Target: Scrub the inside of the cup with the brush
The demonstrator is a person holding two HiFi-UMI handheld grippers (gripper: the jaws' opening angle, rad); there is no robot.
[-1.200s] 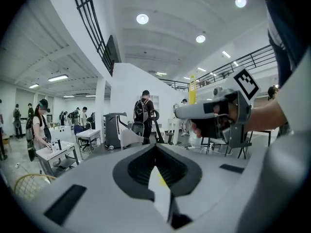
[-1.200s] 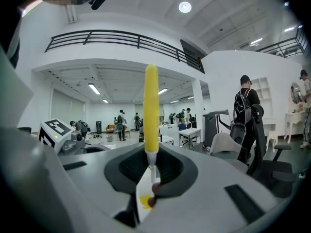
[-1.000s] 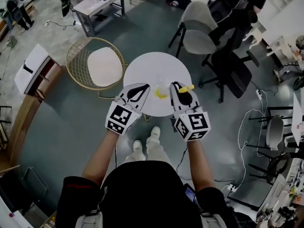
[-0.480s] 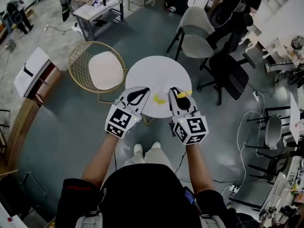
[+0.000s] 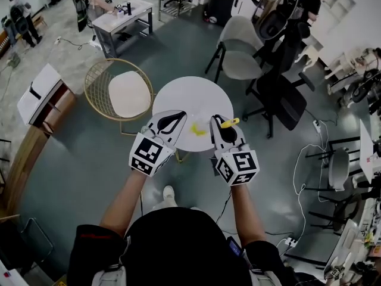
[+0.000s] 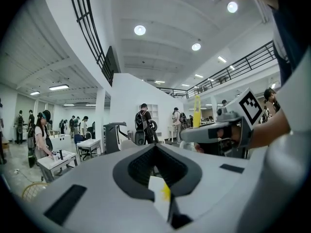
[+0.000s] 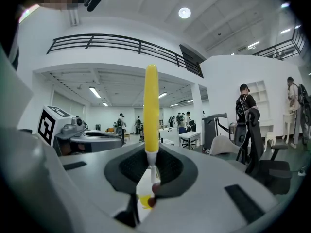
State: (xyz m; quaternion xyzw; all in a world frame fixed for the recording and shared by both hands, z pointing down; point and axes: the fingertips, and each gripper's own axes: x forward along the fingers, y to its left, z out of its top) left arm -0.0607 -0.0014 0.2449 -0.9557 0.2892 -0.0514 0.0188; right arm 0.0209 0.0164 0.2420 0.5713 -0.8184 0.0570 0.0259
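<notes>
The slim yellow brush (image 7: pixel 151 106) looks like smooth, glossy plastic. The left gripper (image 5: pixel 174 121) and right gripper (image 5: pixel 222 126) have matt white plastic shells with dull black jaw linings. The round white table (image 5: pixel 184 97) is smooth and matt. Left of it, the round chair (image 5: pixel 95 79) is gold metal wire.

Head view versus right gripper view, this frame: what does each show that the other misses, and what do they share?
Only the head view: the full top of the round white table and the gold wire chair beside it. Only the right gripper view: the balcony railing, a ceiling light, and the brush's thin white neck running down between the jaws. Both: the right gripper shut on the yellow brush, with the left gripper alongside.
</notes>
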